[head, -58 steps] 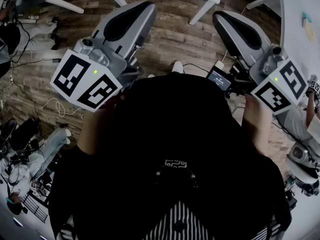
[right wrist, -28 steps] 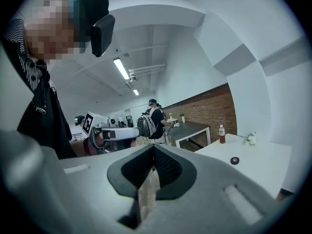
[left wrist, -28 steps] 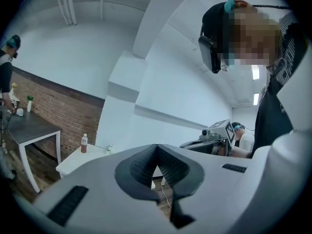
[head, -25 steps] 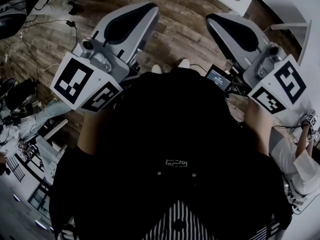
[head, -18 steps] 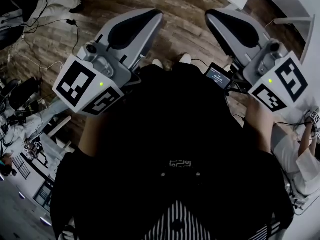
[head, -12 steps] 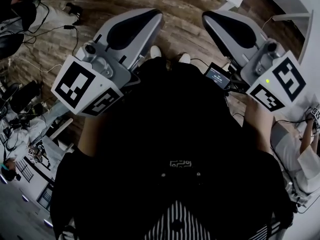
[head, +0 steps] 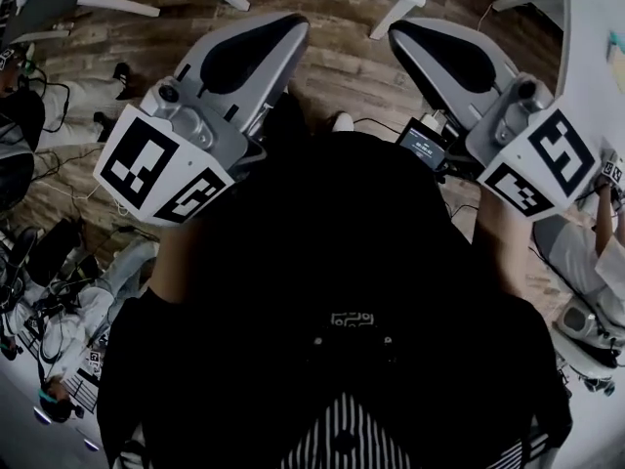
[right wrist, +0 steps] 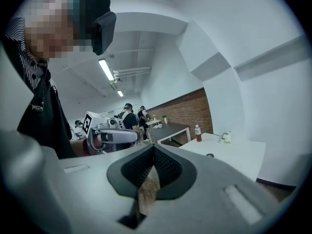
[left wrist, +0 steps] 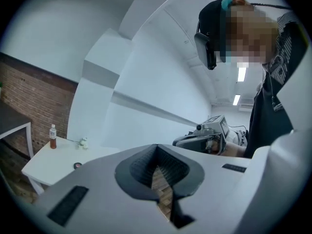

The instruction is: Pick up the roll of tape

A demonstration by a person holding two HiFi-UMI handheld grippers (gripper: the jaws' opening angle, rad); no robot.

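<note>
A small dark round object [left wrist: 77,165], too small to tell whether it is the tape roll, lies on a white table [left wrist: 46,164] far ahead; the right gripper view shows the object [right wrist: 209,155] too. Both grippers are held in the air before the person's chest, far from that table. My left gripper [head: 288,22] [left wrist: 157,147] is shut with its tips meeting and nothing between them. My right gripper [head: 400,29] [right wrist: 154,147] is shut and empty as well. Each gripper view shows the other gripper beside it.
On the white table [right wrist: 236,155] stand a brown bottle [right wrist: 197,133] and a small white figure [right wrist: 225,137]. A dark table [right wrist: 168,129] and several people [right wrist: 129,115] are further back. Below are wooden floor [head: 342,76], white table legs [head: 395,13] and cables [head: 59,96].
The head view has swung, so floor, tables and seated people shifted around the frame. Both grippers stay shut at chest height, only slightly tilted.
</note>
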